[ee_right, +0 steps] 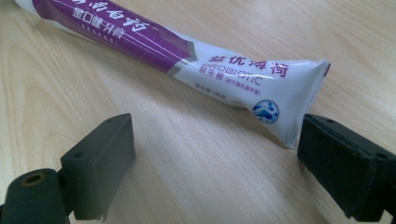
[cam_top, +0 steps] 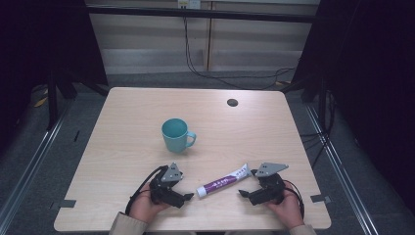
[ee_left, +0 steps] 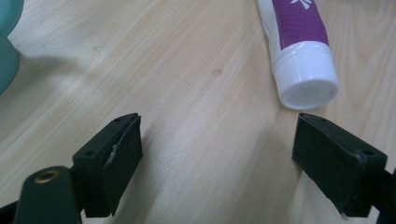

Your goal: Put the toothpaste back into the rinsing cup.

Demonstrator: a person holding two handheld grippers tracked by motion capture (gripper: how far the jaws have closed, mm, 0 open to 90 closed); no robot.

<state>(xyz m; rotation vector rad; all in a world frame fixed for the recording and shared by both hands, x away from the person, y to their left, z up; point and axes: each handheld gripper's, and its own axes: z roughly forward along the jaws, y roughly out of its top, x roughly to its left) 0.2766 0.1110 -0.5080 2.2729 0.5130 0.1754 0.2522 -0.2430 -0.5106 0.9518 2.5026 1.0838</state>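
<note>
Light wood covers the table (cam_top: 127, 107), with dark floor around it. A teal cup (cam_top: 175, 134) stands near the middle. A white and purple tube (cam_top: 222, 180) lies flat near the front edge, between the two grippers. The left gripper (cam_top: 187, 197) sits just beside the tube's cap, its fingers (ee_left: 116, 156) spread wide and holding nothing. The right gripper (cam_top: 242, 194) sits by the tube's flat end, fingers (ee_right: 100, 158) also spread wide and empty.

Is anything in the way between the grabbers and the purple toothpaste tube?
Nothing visible. Bare wood lies between each open hand-held gripper, left and right, and the purple-and-white toothpaste tube. The teal ceramic mug stands farther back.
</note>
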